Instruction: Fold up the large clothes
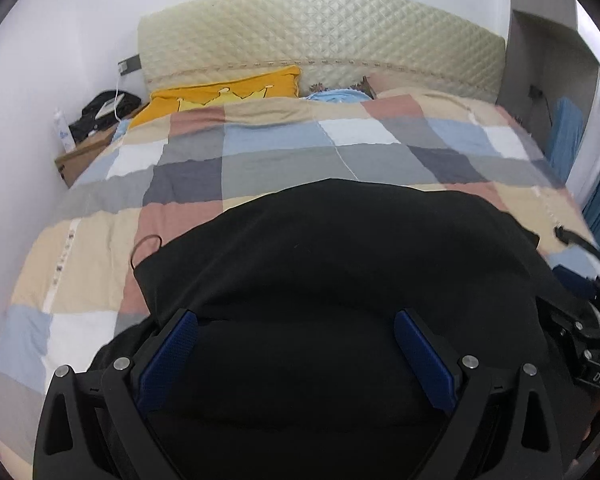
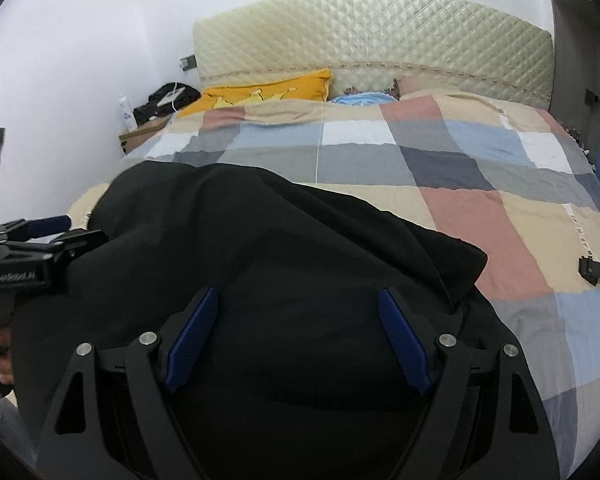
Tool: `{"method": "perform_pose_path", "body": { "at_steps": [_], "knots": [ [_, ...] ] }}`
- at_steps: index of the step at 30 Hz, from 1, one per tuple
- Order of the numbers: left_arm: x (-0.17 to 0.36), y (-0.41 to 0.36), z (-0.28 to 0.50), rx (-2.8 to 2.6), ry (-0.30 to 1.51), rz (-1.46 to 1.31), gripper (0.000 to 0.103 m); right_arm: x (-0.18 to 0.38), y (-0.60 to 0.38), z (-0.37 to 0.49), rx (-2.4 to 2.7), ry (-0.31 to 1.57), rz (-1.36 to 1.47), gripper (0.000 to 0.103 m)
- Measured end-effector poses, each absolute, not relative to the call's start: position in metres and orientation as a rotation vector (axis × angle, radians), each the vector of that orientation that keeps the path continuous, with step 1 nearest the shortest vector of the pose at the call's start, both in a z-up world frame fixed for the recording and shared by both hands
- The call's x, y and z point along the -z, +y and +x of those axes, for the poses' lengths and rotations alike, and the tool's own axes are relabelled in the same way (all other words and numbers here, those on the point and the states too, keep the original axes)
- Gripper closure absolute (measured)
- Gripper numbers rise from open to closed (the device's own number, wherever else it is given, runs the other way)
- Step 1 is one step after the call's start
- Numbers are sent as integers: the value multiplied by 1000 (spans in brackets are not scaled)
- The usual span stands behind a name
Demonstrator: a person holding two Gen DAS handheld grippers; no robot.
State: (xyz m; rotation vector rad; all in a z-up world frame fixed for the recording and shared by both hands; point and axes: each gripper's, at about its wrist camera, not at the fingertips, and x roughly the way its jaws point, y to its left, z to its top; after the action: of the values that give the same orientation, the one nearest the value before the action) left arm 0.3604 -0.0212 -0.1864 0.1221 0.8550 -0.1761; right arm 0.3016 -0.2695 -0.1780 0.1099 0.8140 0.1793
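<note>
Black, soft, matte fabric fills the lower half of both wrist views: a large dark garment (image 1: 340, 264) lies heaped on the patchwork quilt of beige, pink, blue and grey squares (image 1: 260, 152), at the foot end, well apart from the cream quilted headboard (image 1: 320, 40). A yellow pillow (image 1: 224, 96) sits just below that headboard, far from the cloth. The left gripper (image 1: 296, 344) hangs over the near part of the garment with its blue-padded fingers (image 1: 172, 352) spread wide, nothing pinched between them; whether the tips touch the fabric I cannot tell. The right gripper (image 2: 296, 328) hovers beside it, toward the garment's right flank as seen from the headboard's opposite end, its blue pads (image 2: 404, 340) likewise wide apart and holding nothing. My reading is that the fold has not really begun: the cloth is bunched, with one corner (image 2: 472, 260) poking out to the right, and both tools seem to be lining up for a first grasp. The next move probably calls for each gripper to find a single-layer edge or corner, close firmly on it, then lift and pull apart to flatten the garment; grabbing several layers would trap wrinkles.
</note>
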Motion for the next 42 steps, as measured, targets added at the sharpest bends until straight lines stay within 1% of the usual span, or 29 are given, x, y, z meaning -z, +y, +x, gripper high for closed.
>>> {"method": "perform_pose_path", "body": {
  "at_steps": [11,14,18,22,25,33,37,42],
  "knots": [
    [218,-29,379,179,884,124,3,213,-272,321,-191,882,162,18],
    [219,-26,375,185,880,116,3,213,-266,317,-179,877,135,18],
    [212,-19,366,208,857,96,3,201,-264,300,-130,816,87,18],
    [193,-1,343,186,787,103,3,184,-276,279,-107,752,94,18],
    [182,14,330,149,737,112,3,179,-286,269,-99,749,128,18],
    [196,42,328,140,805,64,3,182,-302,252,-75,787,115,18],
    [201,41,326,131,805,73,3,193,-301,255,-80,808,119,18],
    [207,38,319,127,797,95,3,199,-298,253,-62,787,117,18]
  ]
}}
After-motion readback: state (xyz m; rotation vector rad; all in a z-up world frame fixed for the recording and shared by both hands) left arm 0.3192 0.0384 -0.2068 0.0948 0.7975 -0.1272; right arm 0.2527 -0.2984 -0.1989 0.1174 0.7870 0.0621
